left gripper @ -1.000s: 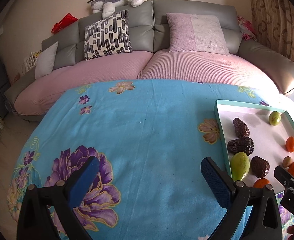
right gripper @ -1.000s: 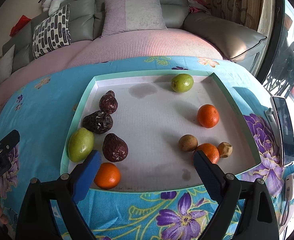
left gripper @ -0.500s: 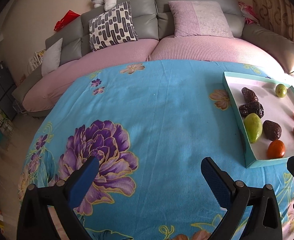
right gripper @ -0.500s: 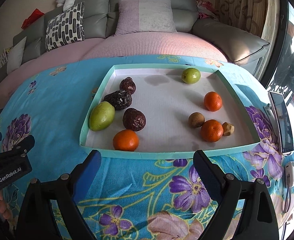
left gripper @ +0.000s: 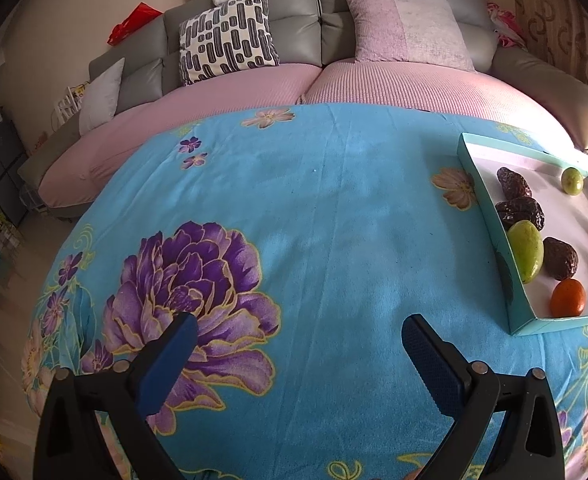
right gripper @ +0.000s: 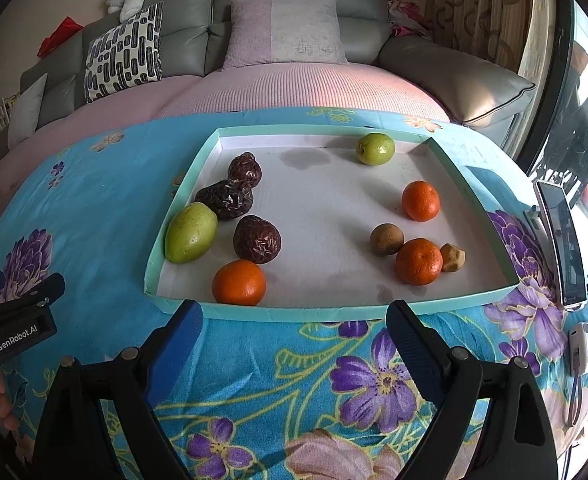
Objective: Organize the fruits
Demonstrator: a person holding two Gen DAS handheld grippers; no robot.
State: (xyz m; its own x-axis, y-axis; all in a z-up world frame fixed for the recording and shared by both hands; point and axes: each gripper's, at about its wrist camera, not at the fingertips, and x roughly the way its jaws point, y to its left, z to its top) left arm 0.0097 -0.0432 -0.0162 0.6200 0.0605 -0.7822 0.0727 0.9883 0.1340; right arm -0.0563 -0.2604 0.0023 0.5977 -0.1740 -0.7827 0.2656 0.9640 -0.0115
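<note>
A shallow teal-rimmed tray (right gripper: 294, 313) lies on the blue flowered tablecloth and holds several fruits. In it are a green mango (right gripper: 191, 233), three dark wrinkled fruits (right gripper: 257, 239), three oranges (right gripper: 238, 282), a green apple (right gripper: 375, 149) and two small brown fruits (right gripper: 386, 239). My right gripper (right gripper: 294, 324) is open just short of the tray's near rim, empty. My left gripper (left gripper: 295, 340) is open over bare cloth, left of the tray (left gripper: 489, 220), holding nothing. The mango (left gripper: 526, 250) shows at the right edge of the left wrist view.
A phone (right gripper: 561, 240) and a small white camera (right gripper: 583, 344) lie on the cloth right of the tray. A grey sofa with pink cover and cushions (left gripper: 313, 80) stands behind the table. The left gripper's body (right gripper: 10, 316) and a hand's fingers show at the far left.
Both grippers have drawn back toward the near side of the table. The tray now lies farther from the right gripper's fingers, and more cloth shows before the left gripper.
</note>
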